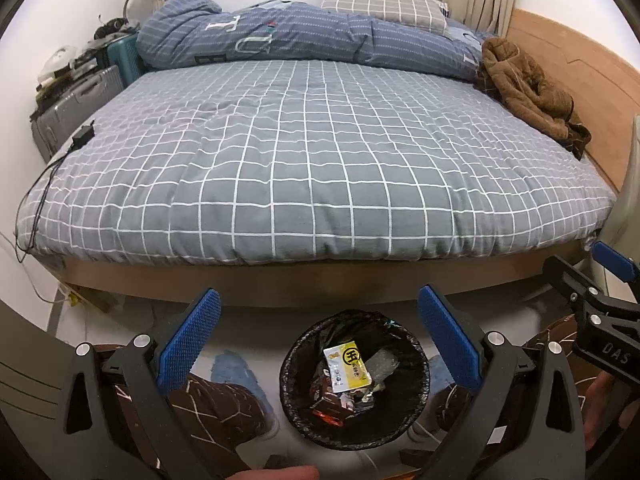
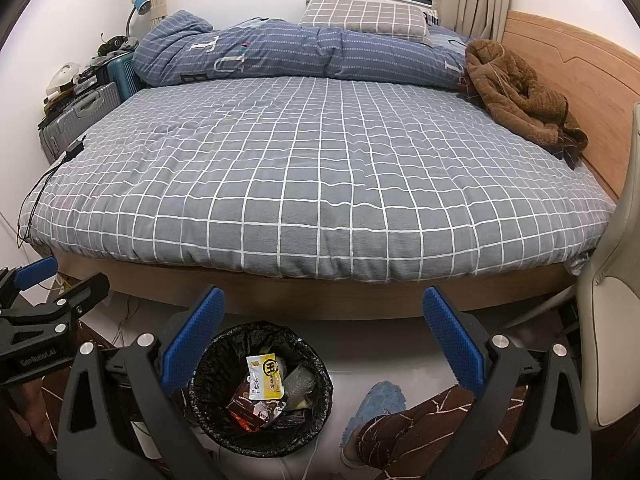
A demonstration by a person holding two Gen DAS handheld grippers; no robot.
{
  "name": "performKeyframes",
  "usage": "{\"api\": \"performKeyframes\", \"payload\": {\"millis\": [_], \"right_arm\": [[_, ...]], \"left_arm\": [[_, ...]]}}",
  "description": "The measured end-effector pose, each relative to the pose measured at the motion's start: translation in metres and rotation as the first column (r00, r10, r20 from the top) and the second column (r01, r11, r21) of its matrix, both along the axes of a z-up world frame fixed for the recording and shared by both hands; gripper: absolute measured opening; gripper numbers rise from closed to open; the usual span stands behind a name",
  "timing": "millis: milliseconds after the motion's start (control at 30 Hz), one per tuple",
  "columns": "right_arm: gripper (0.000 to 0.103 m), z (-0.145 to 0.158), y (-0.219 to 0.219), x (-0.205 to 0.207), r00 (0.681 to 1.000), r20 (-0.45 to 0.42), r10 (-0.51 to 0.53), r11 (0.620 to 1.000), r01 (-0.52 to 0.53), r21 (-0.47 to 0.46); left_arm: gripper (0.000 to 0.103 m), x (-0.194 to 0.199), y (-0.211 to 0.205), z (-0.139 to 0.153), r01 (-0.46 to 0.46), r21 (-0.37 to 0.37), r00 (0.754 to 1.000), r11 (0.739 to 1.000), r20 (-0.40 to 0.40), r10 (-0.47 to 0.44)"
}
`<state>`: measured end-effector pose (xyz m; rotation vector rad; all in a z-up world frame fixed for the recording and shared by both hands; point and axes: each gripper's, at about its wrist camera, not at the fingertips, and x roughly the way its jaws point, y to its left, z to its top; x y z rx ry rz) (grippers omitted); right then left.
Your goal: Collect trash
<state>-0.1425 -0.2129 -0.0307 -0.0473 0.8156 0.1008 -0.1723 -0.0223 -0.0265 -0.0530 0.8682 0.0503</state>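
Observation:
A black-lined trash bin (image 1: 354, 380) stands on the floor in front of the bed, with wrappers inside and a yellow-and-white packet (image 1: 348, 364) on top. My left gripper (image 1: 320, 312) is open and empty, held above the bin. In the right wrist view the bin (image 2: 260, 390) sits low left, partly under the left finger. My right gripper (image 2: 324, 308) is open and empty, above and right of the bin. The right gripper also shows at the right edge of the left wrist view (image 1: 600, 280), and the left gripper at the left edge of the right wrist view (image 2: 52, 280).
The bed (image 1: 320, 152) has a grey checked cover, with a blue duvet (image 1: 304, 36), a pillow (image 1: 384, 2) and brown clothing (image 1: 528, 88) at the back. A black charger and cable (image 1: 82, 136) lie at its left edge. Suitcases (image 1: 76, 108) stand left. My legs and blue slippers (image 2: 376, 404) flank the bin.

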Motion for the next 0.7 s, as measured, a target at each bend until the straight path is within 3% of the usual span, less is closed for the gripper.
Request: {"api": "performKeyframes", "payload": {"millis": [700], "right_arm": [[0.095,-0.0016,0.0038,0.0029,1.0,0.003,0.014,1.0,-0.014,0.004]], "left_arm": [[0.097,-0.0003,0.006,0.0004,0.007,-0.043,1.0,0.999,0.004,-0.007]]}}
